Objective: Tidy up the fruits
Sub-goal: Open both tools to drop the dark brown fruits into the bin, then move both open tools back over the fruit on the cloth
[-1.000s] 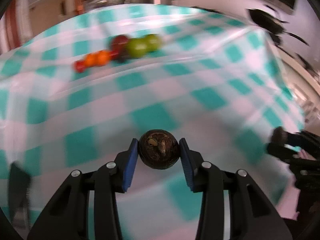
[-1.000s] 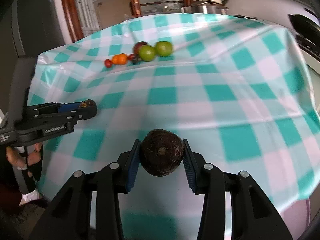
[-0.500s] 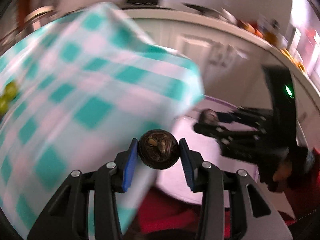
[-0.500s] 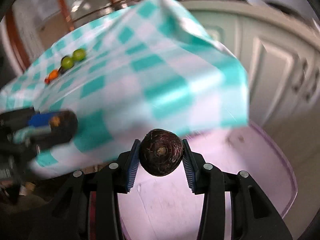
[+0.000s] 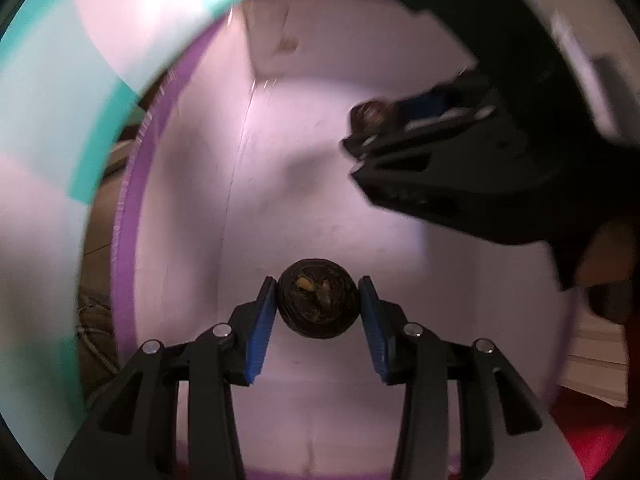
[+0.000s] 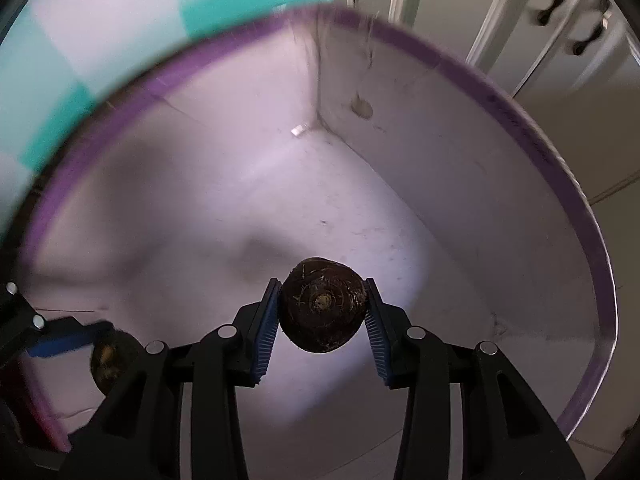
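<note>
My left gripper [image 5: 318,308] is shut on a small dark round fruit [image 5: 318,304] and points down into a white bin with a purple rim [image 5: 132,184]. My right gripper [image 6: 322,306] is shut on a larger dark brown fruit [image 6: 322,306] over the same bin [image 6: 540,148]. In the left wrist view the right gripper [image 5: 370,114] comes in blurred from the upper right with its fruit. The right wrist view shows the left gripper [image 6: 106,360] with its fruit at the lower left. Nothing lies on the bin's floor.
The teal-and-white checked tablecloth [image 5: 48,120] hangs over the table edge beside the bin, also at the upper left [image 6: 80,40] in the right wrist view. Pale cabinet doors [image 6: 520,20] with dark handles stand behind the bin. A red surface [image 5: 592,436] lies at the bin's lower right.
Both grippers, each still holding its fruit, have swung off the tabletop, past its edge, and sunk down over the open bin. The row of fruits on the table has left view.
</note>
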{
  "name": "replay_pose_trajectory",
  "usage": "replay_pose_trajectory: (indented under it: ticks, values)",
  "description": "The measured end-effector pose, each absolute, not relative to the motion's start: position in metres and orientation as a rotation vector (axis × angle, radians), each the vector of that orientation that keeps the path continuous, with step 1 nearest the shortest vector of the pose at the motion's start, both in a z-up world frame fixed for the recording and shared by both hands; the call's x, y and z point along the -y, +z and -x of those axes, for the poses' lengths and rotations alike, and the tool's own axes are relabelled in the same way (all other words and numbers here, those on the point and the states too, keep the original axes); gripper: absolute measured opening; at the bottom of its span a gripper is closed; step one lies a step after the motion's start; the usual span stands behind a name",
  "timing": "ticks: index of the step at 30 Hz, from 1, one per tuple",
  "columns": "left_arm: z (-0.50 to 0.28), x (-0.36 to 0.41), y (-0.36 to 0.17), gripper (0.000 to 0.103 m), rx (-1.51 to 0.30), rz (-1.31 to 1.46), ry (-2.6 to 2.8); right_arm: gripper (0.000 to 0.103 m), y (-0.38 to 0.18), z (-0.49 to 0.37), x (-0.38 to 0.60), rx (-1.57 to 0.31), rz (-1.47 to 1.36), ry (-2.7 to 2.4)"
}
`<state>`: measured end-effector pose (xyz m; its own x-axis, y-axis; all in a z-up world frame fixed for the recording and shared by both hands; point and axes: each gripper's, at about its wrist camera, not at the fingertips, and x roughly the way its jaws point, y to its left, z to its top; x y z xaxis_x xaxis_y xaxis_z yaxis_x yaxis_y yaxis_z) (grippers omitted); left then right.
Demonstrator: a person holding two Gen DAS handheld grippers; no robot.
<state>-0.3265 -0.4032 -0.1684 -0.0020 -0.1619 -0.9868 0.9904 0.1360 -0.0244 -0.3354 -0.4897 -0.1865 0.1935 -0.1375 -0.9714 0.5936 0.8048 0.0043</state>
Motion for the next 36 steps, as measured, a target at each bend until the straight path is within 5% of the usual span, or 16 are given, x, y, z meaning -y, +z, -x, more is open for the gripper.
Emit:
replay_pose_trajectory:
  ticks: [11, 16, 24, 27, 32, 36]
  values:
    - [0.313, 0.402, -0.211, 0.044, -1.296, -1.011, -1.12, 0.042, -0.218, 0.311, 0.488, -1.398, -0.402, -0.562]
    - [0.315, 0.408, -0.199, 0.072, -1.241, -0.967, -1.15, 0.069, -0.204, 0.31, 0.495, -1.337, -0.438, -0.557]
    - [0.351, 0.348, -0.088, 0.082, -0.795, -0.754, -1.352, 0.077, -0.094, 0.348, 0.492, -0.994, -0.432, -0.628]
    - [0.356, 0.308, -0.034, 0.094, -0.594, -0.613, -1.344, 0.079, -0.043, 0.353, 0.48, -0.834, -0.4, -0.593]
    - [0.297, 0.251, 0.039, 0.099, -0.445, -0.368, -1.125, 0.088, 0.028, 0.333, 0.427, -0.598, -0.388, -0.447]
    - [0.202, 0.174, 0.069, 0.101, -0.465, -0.189, -0.825, 0.088, 0.057, 0.272, 0.361, -0.596, -0.289, -0.309]
